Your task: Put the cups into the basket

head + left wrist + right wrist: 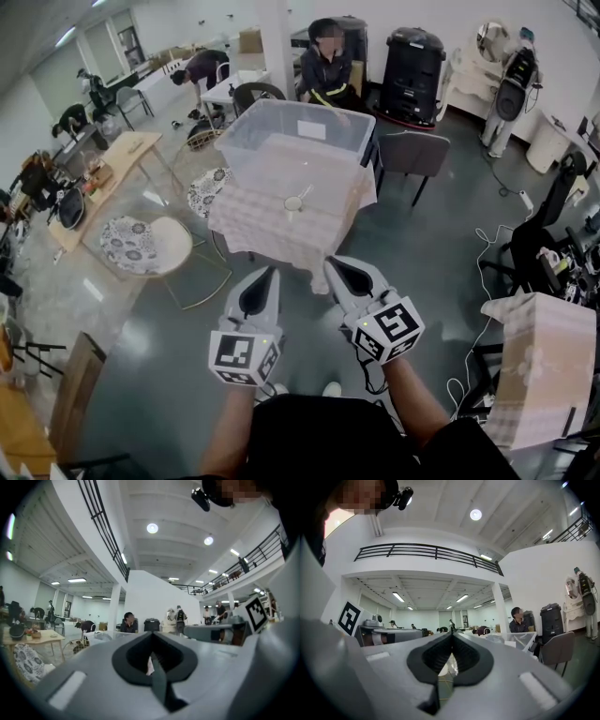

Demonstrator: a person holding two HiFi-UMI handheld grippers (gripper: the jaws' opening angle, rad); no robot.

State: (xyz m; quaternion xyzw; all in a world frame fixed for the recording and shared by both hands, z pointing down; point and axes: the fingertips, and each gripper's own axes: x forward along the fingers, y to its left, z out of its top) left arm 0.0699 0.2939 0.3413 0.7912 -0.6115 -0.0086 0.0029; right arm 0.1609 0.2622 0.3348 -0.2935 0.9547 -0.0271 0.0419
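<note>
A clear plastic basket point(300, 127) stands on the far half of a table with a checked cloth point(281, 234). One small pale cup point(295, 201) lies on the cloth in front of it; its details are too small to make out. Both grippers are held low near my body, well short of the table and side by side, pointing at it. My left gripper point(273, 271) is shut with nothing between its jaws, and so is my right gripper point(329, 262). In the left gripper view the left gripper point(151, 633) shows closed jaws; the right gripper point(451, 633) looks the same in its own view.
A round stool with a floral cushion point(131, 246) stands left of the table and a grey chair point(412, 150) at its right. A person sits behind the basket point(328, 70), beside black bins point(411, 70). A cloth-covered box point(530, 366) and floor cables lie at right.
</note>
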